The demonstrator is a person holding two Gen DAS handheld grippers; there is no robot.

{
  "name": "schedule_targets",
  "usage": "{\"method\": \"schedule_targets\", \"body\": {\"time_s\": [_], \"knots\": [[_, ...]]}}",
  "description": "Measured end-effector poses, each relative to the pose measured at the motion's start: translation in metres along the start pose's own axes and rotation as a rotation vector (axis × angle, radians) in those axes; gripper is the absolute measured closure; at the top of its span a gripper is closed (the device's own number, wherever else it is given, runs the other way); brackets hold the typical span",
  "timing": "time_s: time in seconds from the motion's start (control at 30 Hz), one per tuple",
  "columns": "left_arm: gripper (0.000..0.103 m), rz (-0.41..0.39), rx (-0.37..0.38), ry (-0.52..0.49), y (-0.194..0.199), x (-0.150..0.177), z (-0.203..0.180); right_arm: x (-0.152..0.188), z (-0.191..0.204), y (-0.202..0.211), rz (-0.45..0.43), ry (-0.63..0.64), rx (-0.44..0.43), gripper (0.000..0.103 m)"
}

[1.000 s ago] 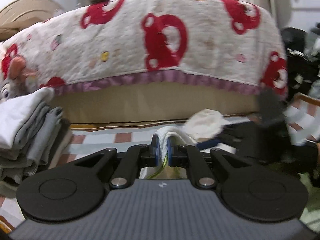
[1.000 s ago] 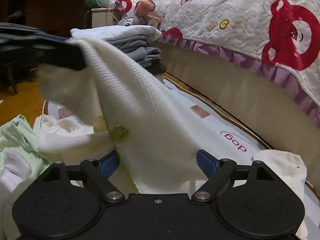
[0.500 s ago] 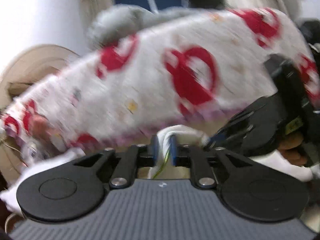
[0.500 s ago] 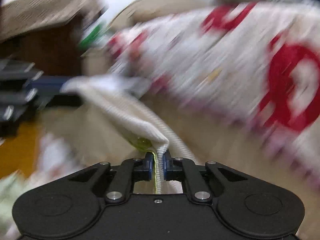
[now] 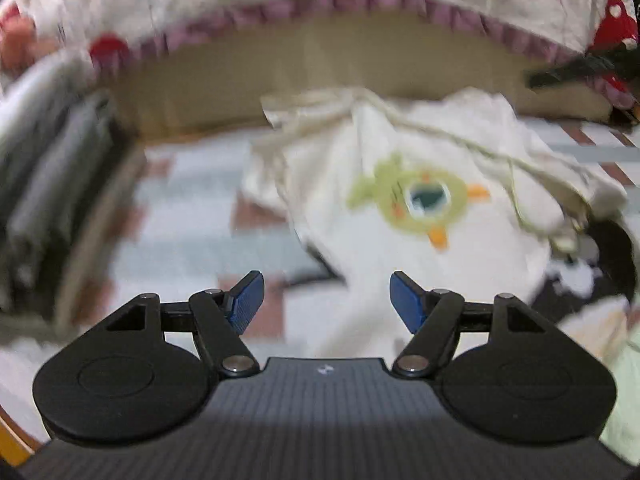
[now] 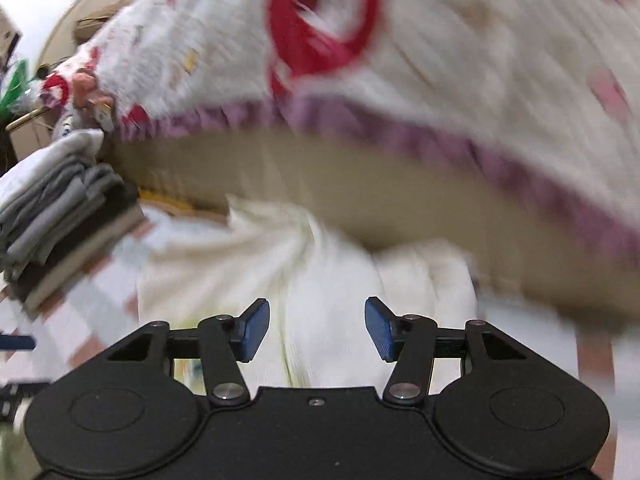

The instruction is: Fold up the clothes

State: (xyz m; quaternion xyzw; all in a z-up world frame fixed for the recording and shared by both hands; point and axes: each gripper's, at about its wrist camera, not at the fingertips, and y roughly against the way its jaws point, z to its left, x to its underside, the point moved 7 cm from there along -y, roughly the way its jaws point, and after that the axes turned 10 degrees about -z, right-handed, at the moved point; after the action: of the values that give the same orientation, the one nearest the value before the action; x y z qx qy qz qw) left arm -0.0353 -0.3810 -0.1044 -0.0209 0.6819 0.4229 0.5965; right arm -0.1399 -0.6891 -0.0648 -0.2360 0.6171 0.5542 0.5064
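Observation:
A cream knit garment [image 5: 404,184] with a green and orange round motif lies crumpled on the checked mat [image 5: 192,240], in front of both grippers. It also shows in the right wrist view [image 6: 304,264], bunched and blurred. My left gripper [image 5: 326,300] is open and empty just short of the garment's near edge. My right gripper [image 6: 316,330] is open and empty, with the garment right under and ahead of its fingertips.
A stack of folded grey and white clothes [image 6: 60,208] stands at the left, also in the left wrist view [image 5: 44,168]. A bed with a white quilt with red prints and purple trim [image 6: 360,60] rises behind the mat. Pale green cloth [image 5: 624,380] lies at right.
Both grippers were shut on the cream garment and held it up. Now both have opened and let it go, and it lies on the mat.

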Motion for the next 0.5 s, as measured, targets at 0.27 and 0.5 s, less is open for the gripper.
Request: {"method": "schedule_targets", "body": {"time_s": [0.27,0.5], "knots": [[0.032,0.031,0.176,-0.103,0.002,0.013,-0.062,0.108,-0.078,0.074,0.108,-0.301,0.110,0.044],[0.032,0.073,0.276,-0.289,-0.013,0.044,-0.120,0.113,-0.092,0.084,0.094,-0.309,0.137,0.045]]}}
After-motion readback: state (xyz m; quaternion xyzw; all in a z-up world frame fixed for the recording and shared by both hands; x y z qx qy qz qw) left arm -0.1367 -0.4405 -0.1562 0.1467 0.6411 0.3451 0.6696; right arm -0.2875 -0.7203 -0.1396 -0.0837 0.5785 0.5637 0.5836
